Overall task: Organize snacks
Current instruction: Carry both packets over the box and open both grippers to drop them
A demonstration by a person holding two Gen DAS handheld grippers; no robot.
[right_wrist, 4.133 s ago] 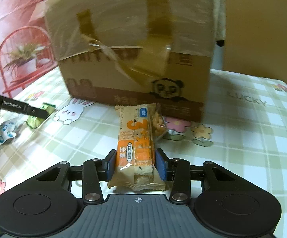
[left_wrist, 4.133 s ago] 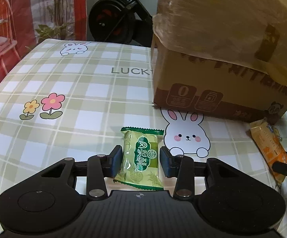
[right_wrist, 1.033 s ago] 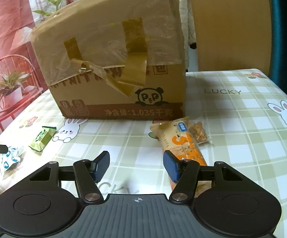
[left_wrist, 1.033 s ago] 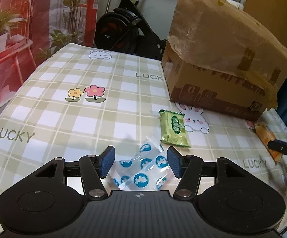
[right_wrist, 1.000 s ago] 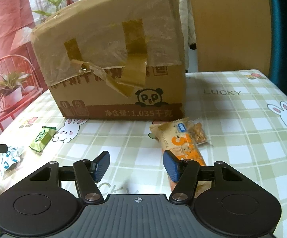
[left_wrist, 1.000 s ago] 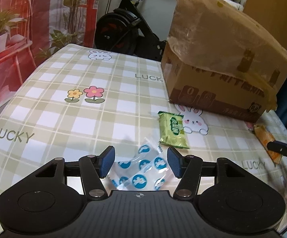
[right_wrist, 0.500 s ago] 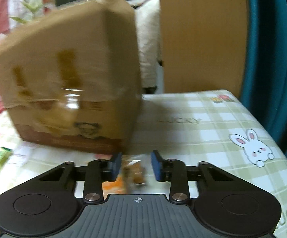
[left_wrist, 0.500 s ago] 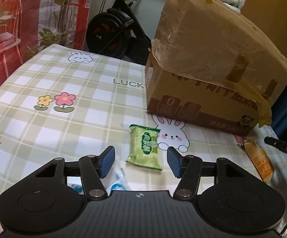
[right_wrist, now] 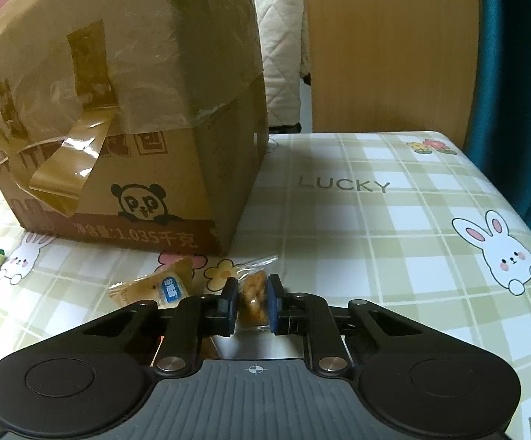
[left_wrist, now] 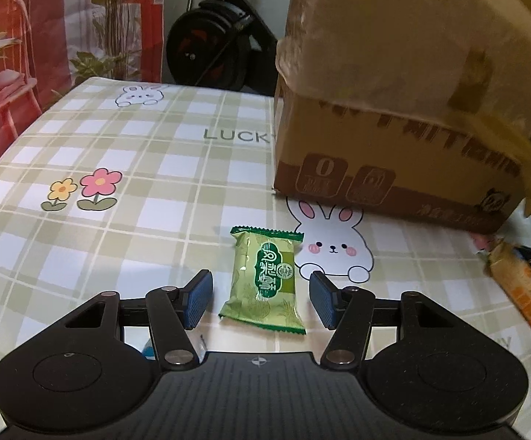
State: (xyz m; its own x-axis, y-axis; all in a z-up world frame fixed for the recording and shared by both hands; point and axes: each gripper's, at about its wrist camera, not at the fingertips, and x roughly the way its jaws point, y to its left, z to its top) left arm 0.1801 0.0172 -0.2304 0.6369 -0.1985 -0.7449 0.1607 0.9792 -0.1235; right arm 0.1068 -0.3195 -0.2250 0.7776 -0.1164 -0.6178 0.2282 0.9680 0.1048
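A green snack packet (left_wrist: 265, 278) lies flat on the checked tablecloth (left_wrist: 137, 220), in front of the bunny print. My left gripper (left_wrist: 261, 299) is open around it, with a gap between each pad and the wrapper. An orange snack bar (right_wrist: 162, 289) lies near the corner of the cardboard box (right_wrist: 118, 110). My right gripper (right_wrist: 252, 293) is closing, and its pads press on the bar's clear end where the brown filling shows. In the left wrist view the orange bar (left_wrist: 518, 286) is at the far right edge.
The taped cardboard box (left_wrist: 393, 110) stands at the back of the table. A sliver of a blue-and-white packet (left_wrist: 148, 348) shows under my left gripper. An exercise bike (left_wrist: 210, 47) is beyond the far edge, a teal curtain (right_wrist: 522, 73) at the right.
My left gripper moved forward off the blue-and-white packet to straddle the green packet. My right gripper swung right over the orange bar's end and its jaws closed onto it.
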